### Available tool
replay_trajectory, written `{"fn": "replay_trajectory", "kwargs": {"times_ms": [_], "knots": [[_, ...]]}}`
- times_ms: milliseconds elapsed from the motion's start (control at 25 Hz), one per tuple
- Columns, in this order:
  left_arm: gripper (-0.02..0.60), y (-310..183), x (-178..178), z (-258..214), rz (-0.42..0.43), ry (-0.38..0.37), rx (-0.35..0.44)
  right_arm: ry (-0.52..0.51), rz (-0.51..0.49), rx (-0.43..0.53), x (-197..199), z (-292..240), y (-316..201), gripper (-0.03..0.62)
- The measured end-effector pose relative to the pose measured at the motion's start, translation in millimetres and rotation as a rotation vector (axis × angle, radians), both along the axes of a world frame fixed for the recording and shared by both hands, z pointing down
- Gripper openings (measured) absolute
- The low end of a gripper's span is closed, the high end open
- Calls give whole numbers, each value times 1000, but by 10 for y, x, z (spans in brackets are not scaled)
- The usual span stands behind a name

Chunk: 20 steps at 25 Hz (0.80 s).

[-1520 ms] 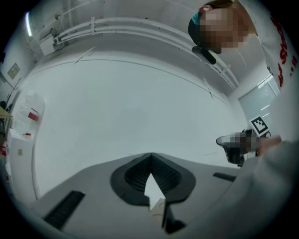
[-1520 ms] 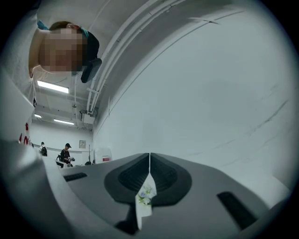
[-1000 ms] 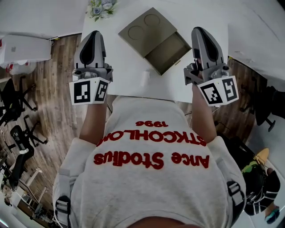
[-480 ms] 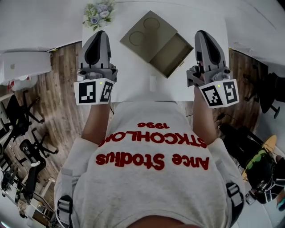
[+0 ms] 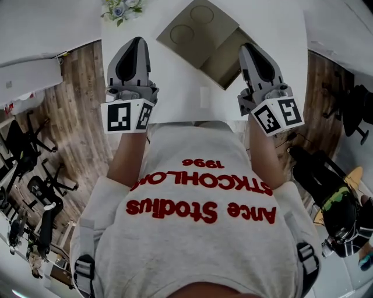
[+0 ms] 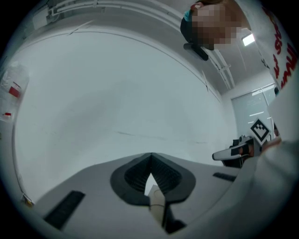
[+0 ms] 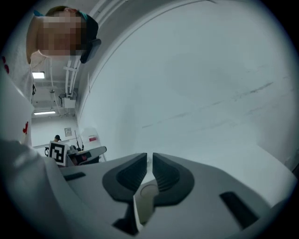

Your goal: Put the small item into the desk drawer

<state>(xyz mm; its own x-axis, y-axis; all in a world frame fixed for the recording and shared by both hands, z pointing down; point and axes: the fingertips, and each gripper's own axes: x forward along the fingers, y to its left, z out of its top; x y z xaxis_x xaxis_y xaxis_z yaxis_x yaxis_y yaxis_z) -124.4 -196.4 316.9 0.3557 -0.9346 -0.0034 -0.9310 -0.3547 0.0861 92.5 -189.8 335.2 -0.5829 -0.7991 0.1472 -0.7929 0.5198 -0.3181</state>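
An olive drawer unit (image 5: 195,29) stands at the back of the white desk (image 5: 175,93) with its drawer (image 5: 228,58) pulled open to the right. A small white item (image 5: 204,96) lies on the desk near the front edge, between the two grippers. My left gripper (image 5: 135,42) is over the desk's left part, left of the item, and is shut and empty (image 6: 150,156). My right gripper (image 5: 249,48) hovers by the open drawer's right side. Its jaws (image 7: 150,156) have just been opening and show a narrow gap with nothing between them.
A flower pot (image 5: 119,9) sits at the desk's back left corner. Office chairs (image 5: 23,151) stand on the wooden floor to the left, and dark chairs and bags (image 5: 332,192) are on the right. The person's torso presses against the desk's front edge.
Both grippers have sunk toward the desk. The right one has shifted left, closer to the open drawer. The small item has not moved on the desk.
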Motion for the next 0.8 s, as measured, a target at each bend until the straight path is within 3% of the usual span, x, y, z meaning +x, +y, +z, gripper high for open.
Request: {"fn": "replay_trajectory", "kwargs": {"times_ms": [360,600,800], "knots": [[6,97,79,388,38,0,-78,142,-83,-308,-468,1262,650,72],[5,160,22,545,51,1,-112,225,-119,-460,-617,1782,1094,92],[5,184,-31,620,57,3,-134,263,-121,-566,-675,2096,1346,162]]}}
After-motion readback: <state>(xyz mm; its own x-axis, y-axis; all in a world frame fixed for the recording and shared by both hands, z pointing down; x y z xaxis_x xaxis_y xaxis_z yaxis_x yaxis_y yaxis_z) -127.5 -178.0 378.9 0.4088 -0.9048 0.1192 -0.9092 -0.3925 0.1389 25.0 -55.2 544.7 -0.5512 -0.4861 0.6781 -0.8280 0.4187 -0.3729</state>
